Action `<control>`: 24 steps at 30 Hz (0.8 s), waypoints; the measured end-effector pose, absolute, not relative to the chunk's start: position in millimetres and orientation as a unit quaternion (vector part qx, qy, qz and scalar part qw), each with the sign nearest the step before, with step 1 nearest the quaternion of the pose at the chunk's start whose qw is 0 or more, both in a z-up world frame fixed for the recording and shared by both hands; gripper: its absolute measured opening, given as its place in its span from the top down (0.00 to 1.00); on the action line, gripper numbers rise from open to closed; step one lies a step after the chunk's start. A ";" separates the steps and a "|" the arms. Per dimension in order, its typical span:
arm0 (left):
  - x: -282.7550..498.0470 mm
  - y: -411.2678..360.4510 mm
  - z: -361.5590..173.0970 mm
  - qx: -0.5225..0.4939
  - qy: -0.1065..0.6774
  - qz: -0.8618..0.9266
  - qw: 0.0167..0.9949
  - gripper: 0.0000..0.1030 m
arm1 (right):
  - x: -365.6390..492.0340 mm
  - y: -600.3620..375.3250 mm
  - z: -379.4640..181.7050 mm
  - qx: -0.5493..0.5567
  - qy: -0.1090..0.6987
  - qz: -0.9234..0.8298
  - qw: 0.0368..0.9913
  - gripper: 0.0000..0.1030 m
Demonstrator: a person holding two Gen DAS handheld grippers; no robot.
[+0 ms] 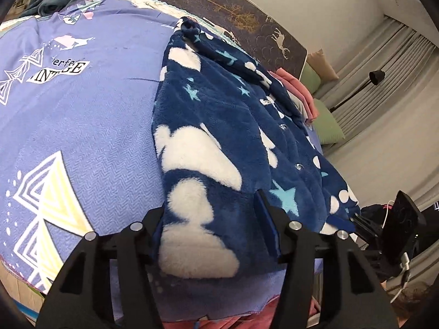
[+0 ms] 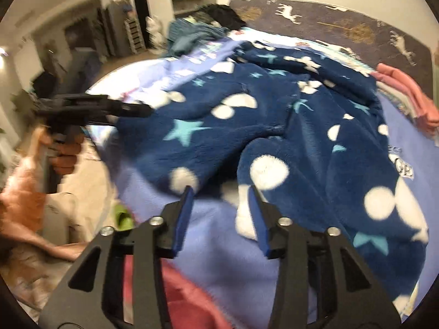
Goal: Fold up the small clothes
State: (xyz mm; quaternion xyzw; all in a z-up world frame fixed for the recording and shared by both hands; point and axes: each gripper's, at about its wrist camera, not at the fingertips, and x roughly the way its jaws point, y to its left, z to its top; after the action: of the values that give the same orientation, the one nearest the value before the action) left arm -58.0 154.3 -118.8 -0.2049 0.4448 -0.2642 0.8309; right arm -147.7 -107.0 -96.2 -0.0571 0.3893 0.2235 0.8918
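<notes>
1. Your left gripper (image 1: 211, 213): matte black plastic fingers, triangular cutouts in the arms, blue pads on the inner faces, round silver screw heads at the pivots.
2. Your right gripper (image 2: 221, 200): same build, with black fingers, blue pads (image 2: 183, 219) and four silver screws across the linkage.
3. Seen from the right wrist camera, the left unit is a long black body on a black pistol-style handle.
4. Your hand (image 2: 64, 153) on that handle is bare, no glove; picture is blurred there.
</notes>
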 end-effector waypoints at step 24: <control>-73.1 158.4 -124.7 -0.205 0.432 -0.277 0.834 0.27 | -169.1 -167.7 -57.4 0.033 0.369 0.166 0.914 0.49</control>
State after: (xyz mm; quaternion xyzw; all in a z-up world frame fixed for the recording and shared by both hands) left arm -73.1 158.4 -124.7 -0.2055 0.4317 -0.2767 0.8336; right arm -169.1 -167.7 -57.4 0.0333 0.3689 0.1660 0.9139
